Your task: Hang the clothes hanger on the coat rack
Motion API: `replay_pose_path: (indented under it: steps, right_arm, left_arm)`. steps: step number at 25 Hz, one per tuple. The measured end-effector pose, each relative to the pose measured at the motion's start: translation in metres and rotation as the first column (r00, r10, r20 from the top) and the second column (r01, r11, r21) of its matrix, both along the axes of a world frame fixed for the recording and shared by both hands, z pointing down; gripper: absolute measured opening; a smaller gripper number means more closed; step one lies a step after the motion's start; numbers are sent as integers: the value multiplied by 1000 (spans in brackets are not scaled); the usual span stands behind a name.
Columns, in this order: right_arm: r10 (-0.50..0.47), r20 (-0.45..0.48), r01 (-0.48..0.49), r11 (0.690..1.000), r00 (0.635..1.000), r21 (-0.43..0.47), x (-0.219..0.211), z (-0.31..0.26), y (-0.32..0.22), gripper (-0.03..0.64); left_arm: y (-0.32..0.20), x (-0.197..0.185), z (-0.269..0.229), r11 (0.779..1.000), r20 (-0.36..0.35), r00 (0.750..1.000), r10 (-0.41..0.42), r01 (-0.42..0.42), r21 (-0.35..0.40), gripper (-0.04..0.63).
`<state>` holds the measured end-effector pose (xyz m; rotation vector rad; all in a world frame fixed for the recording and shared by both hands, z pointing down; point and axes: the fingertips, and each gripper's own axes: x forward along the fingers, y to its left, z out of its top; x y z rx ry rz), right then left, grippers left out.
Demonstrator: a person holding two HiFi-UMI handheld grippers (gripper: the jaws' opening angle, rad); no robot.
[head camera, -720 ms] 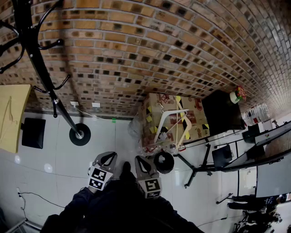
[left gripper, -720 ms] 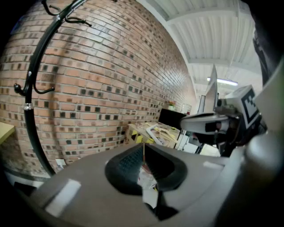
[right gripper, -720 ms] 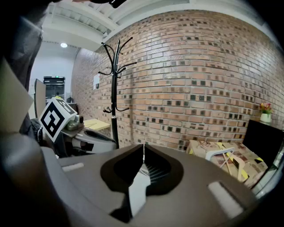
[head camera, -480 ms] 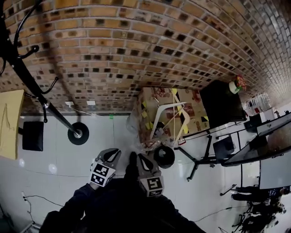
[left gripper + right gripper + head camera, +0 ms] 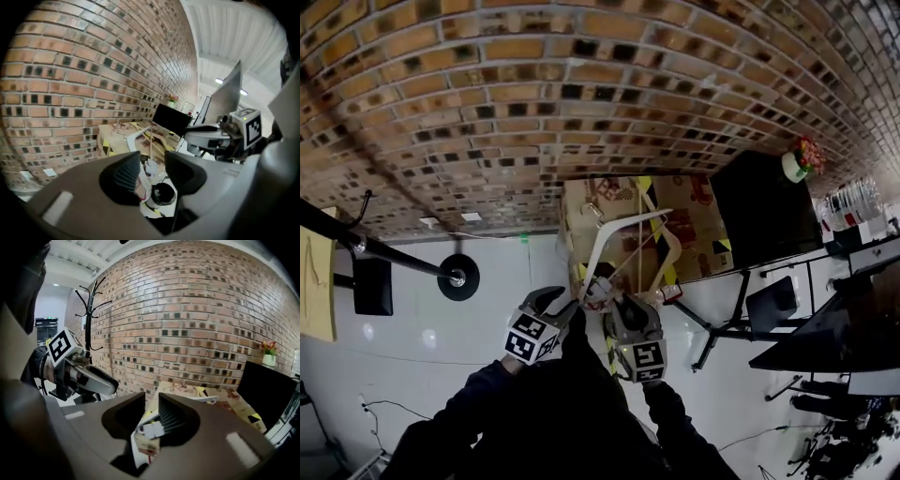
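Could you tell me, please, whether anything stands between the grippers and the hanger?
Nothing visible blocks them. The hanger leans on the box just ahead of the left gripper and right gripper, both open; only loose clutter lies by its lower end.

Brick wall (image 5: 581, 84); white floor (image 5: 394, 309); black cabinet (image 5: 764, 211).

**Office-like workroom with a brick wall**

A brick wall (image 5: 581, 94) rises ahead of the left claw (image 5: 551, 300), with white floor tiles (image 5: 441, 328) beneath it. A taped cardboard box (image 5: 609, 202) sits just ahead. Well right of the right claw (image 5: 623, 307) stand dark worktops (image 5: 825, 328) and a potted flower (image 5: 795, 164).
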<state>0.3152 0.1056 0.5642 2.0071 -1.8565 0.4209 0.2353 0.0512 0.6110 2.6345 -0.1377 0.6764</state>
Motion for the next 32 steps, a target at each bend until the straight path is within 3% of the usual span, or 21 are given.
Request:
replay_pose_path:
  steps: [5, 9, 11, 13, 15, 20, 23, 25, 28, 32]
  right_arm:
    - [-54, -46, 50, 995, 997, -83, 121, 28, -21, 118]
    - [-165, -111, 146, 976, 980, -164, 192, 54, -52, 123]
    - [-269, -160, 231, 948, 950, -220, 210, 63, -72, 130]
    - [-395, -211, 324, 896, 894, -302, 218, 77, -91, 133]
    - [-526, -246, 413, 822, 814, -391, 218, 96, -109, 138]
    - [-790, -213, 587, 580, 575, -564, 197, 142, -141, 144]
    - [-874, -173, 615, 447, 453, -649, 190, 169, -146, 144]
    - [-908, -147, 610, 377, 393, -697, 189, 183, -146, 147]
    - [-930, -128, 593, 322, 344, -738, 191, 198, -147, 155]
    - [-948, -136, 567, 284, 289, -773, 193, 209, -154, 129]
  left_arm:
    - [-13, 64, 35, 994, 106, 991, -81, 89, -67, 216]
    - [-33, 100, 57, 990, 239, 962, -135, 143, -17, 245]
    - [-42, 118, 65, 990, 288, 948, -134, 140, -1, 261]
    - [-50, 133, 75, 990, 318, 938, -136, 142, 5, 265]
    - [-54, 141, 90, 987, 349, 925, -149, 162, -10, 265]
    - [-46, 147, 118, 984, 420, 898, -129, 170, -60, 265]
    - [-41, 149, 128, 982, 448, 886, -119, 171, -77, 265]
    - [-41, 151, 133, 982, 453, 883, -120, 173, -76, 265]
    - [-36, 165, 139, 979, 399, 911, -109, 168, -115, 262]
    - [-39, 164, 144, 980, 403, 908, -118, 171, -100, 200]
